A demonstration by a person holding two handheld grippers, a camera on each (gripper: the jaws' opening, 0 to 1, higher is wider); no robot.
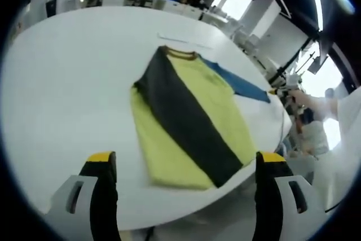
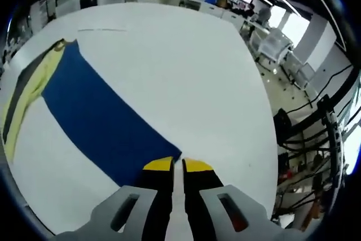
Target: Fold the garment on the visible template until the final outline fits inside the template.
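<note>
Table: while the round white table (image 1: 67,83) is seen from both views, the garment is carried on it.
Garment: yellow, grey and blue long-sleeved shirt (image 1: 192,117), laid flat, partly folded.
Right gripper (image 2: 176,165): clenched on the blue sleeve's (image 2: 101,122) end.
Left gripper (image 1: 186,159): released, held above the table edge.

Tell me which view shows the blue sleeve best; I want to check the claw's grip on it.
The right gripper view: the blue sleeve stretches flat across the table, its cuff pinched in the shut right claw. The left gripper view shows the sleeve small, extending from the shirt toward the table's edge, beyond the open left claw.
</note>
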